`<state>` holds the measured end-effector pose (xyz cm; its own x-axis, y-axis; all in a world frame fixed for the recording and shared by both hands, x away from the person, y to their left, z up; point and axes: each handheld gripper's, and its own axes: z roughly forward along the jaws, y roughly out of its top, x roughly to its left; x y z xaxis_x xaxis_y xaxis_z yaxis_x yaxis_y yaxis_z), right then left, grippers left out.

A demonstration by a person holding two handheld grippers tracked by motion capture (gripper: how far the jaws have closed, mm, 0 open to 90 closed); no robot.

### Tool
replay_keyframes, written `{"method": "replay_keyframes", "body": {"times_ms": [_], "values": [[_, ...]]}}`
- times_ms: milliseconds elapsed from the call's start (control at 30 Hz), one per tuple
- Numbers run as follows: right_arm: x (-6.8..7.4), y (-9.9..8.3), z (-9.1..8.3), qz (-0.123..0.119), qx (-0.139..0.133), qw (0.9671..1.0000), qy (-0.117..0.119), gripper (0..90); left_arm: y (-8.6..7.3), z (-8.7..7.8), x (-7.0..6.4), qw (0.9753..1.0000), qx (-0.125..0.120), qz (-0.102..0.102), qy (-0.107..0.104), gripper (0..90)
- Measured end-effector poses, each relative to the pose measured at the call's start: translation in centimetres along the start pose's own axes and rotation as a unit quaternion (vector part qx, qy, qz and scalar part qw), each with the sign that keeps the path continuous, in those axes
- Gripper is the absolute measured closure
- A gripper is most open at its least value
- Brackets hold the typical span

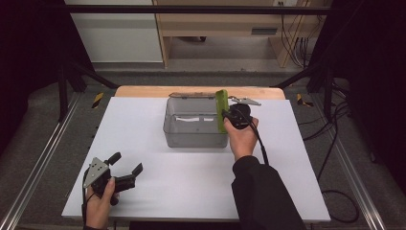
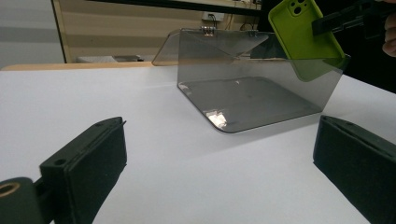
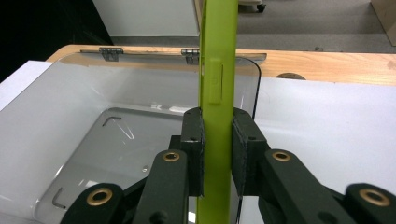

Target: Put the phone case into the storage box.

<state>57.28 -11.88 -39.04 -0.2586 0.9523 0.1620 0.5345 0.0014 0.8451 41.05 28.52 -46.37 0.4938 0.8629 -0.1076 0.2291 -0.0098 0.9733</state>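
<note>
A clear grey plastic box [image 1: 195, 135] with its hinged lid folded back stands at the middle of the white table. My right gripper [image 1: 224, 117] is shut on a lime green phone case [image 1: 221, 110], held on edge over the box's right wall. In the right gripper view the phone case [image 3: 217, 93] runs upright between the two pads, above the box [image 3: 93, 154]. My left gripper [image 1: 127, 164] rests open near the table's front left, with nothing between its jaws. From the left gripper view, the box [image 2: 252, 93] and the phone case [image 2: 303, 37] show ahead, the case's lower part dipping inside the box.
The white table top [image 1: 143, 191] has a wooden strip [image 1: 139, 91] along its far edge. Metal rails [image 1: 38, 163] run down both sides. A wooden shelf unit [image 1: 239, 24] stands behind, with cables at the right.
</note>
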Motion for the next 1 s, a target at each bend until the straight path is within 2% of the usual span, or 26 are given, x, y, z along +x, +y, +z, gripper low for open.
{"method": "replay_keyframes", "body": {"times_ms": [67, 167, 233, 333, 467, 800, 1000], "values": [[0.0, 0.0, 0.1, 0.004, 0.004, 1.0, 0.001, 77.0, -0.1, 0.0, 0.0, 1.0, 0.0, -0.007, -0.005, 2.5], [-0.2, 0.1, 0.1, 0.007, 0.007, 1.0, 0.002, 76.9, -0.1, 0.2, 0.0, 1.0, 0.005, 0.0, -0.005, 2.6], [-0.2, -0.1, 0.1, -0.001, 0.009, 1.0, 0.002, 77.0, -0.1, 0.2, -0.1, 1.0, 0.003, -0.003, -0.006, 2.6], [-0.1, -0.4, 0.5, -0.004, 0.016, 0.9999, 0.002, 77.0, -0.1, 0.3, -0.2, 0.9999, 0.007, 0.005, -0.006, 2.6], [0.0, -0.6, 0.7, -0.009, 0.02, 0.9998, -0.001, 77.0, -0.1, 0.3, -0.2, 0.9999, 0.007, 0.005, -0.007, 2.6], [0.1, -0.8, 1.2, -0.006, 0.032, 0.9994, -0.01, 77.0, -0.1, 0.3, -0.2, 0.9999, 0.008, 0.006, -0.007, 2.6], [0.3, -1.0, 1.5, -0.013, 0.043, 0.9989, -0.011, 77.0, -0.1, 0.5, -0.3, 0.9999, 0.012, 0.008, -0.01, 2.6]]}}
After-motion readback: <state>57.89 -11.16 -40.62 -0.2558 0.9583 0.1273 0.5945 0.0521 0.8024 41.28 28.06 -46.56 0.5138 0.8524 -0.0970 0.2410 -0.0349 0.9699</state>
